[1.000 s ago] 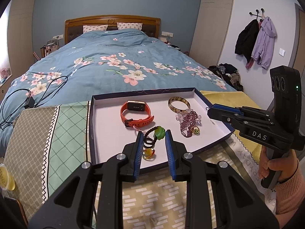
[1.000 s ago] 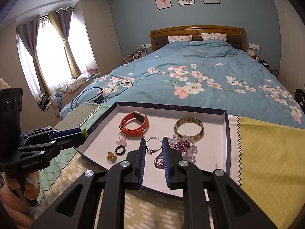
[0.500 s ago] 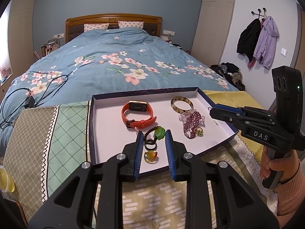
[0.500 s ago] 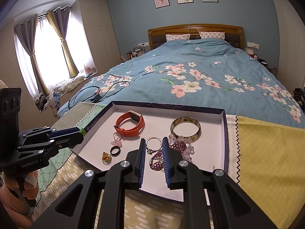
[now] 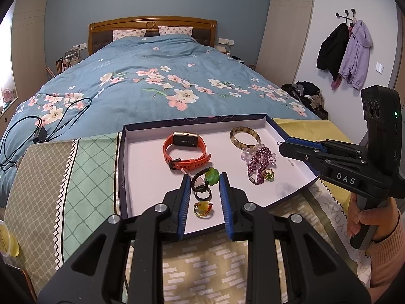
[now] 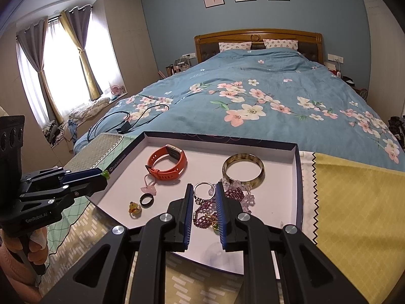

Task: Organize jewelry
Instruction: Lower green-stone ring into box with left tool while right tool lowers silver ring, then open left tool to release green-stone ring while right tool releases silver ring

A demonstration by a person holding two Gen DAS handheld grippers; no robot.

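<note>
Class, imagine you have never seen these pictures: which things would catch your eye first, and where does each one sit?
The orange watch stands out at once, lying near the back of the shallow white-floored box at the foot of the bed. To its right sit a mottled bangle and a heap of purple beads. Behind it all spreads the blue flowered duvet.

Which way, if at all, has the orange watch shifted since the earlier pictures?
No. The orange watch lies just where it did against the tray's back wall, left of the bangle.
</note>
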